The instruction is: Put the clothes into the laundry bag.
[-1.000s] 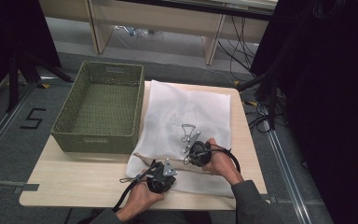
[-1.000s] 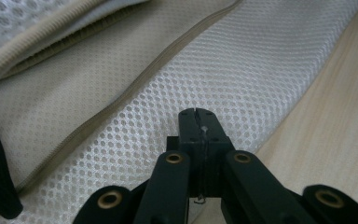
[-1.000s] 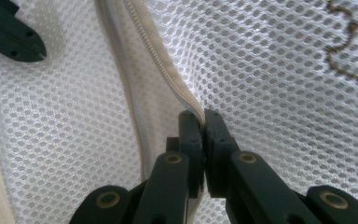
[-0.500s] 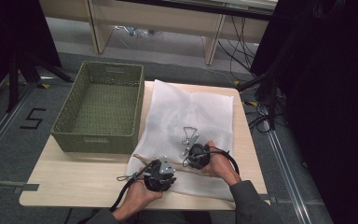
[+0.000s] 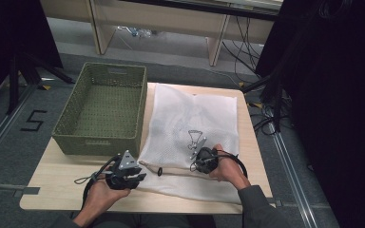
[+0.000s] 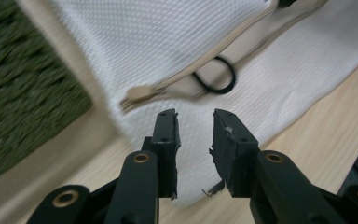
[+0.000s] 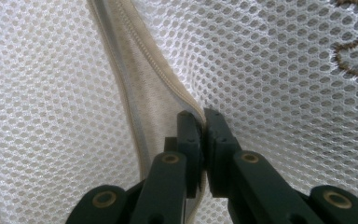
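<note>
Since a second ago our left gripper (image 5: 132, 177) has drawn back toward the worktop's (image 5: 47, 190) front edge, off the white mesh bag (image 5: 195, 104), while our right gripper (image 5: 200, 159) has barely shifted.

We see the bag spread flat over the right half of the worktop, reaching from the far edge nearly to the front edge, with the green woven basket (image 5: 105, 107) just beside it on the left half. Along the bag's front part runs the beige zipper band (image 7: 144, 88), ending near the bag's left corner, where a small black ring (image 6: 214, 74) lies on the mesh.

Our right fingers (image 7: 189, 135) are clenched on the zipper's edge fold, pinning it. Our left fingers (image 6: 167, 128) stand released, apart, above the bag's front left corner, pointing at the zipper's end and the ring.

We judge the step in hand to be opening the bag. To do it well, we should keep the right pinch firm so the band stays taut, bring the left fingers low onto the zipper's end piece rather than loose mesh, close fully, then pull along the band's line.
</note>
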The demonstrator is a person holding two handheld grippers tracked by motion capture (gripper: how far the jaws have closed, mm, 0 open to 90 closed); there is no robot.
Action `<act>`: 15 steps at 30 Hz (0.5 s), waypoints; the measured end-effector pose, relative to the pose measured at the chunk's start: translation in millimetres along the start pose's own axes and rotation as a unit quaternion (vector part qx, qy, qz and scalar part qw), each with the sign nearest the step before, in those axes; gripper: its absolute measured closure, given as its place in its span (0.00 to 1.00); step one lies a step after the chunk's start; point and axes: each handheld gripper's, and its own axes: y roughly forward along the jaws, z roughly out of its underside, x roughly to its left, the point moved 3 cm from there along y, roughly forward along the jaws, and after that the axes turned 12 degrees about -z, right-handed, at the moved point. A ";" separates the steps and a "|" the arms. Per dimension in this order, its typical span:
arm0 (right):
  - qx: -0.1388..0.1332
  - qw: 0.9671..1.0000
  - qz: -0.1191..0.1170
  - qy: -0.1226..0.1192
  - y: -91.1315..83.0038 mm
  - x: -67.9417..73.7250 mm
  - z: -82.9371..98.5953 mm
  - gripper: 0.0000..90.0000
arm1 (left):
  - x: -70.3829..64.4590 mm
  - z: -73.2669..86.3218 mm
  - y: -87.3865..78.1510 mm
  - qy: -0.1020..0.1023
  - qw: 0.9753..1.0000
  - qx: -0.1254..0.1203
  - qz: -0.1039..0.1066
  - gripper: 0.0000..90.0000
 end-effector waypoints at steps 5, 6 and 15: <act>-0.011 1.000 0.000 0.005 -6.2 1.1 2.3 0.96 | -4.1 -1.9 1.6 -0.004 1.000 0.000 0.019 0.79; -0.012 1.000 0.000 0.005 -7.1 1.3 2.4 0.96 | -7.5 -3.2 3.9 0.000 1.000 0.001 0.024 0.78; -0.017 1.000 -0.004 0.005 -9.7 1.8 2.0 0.96 | -41.8 -22.7 53.0 0.027 0.999 0.030 0.029 0.78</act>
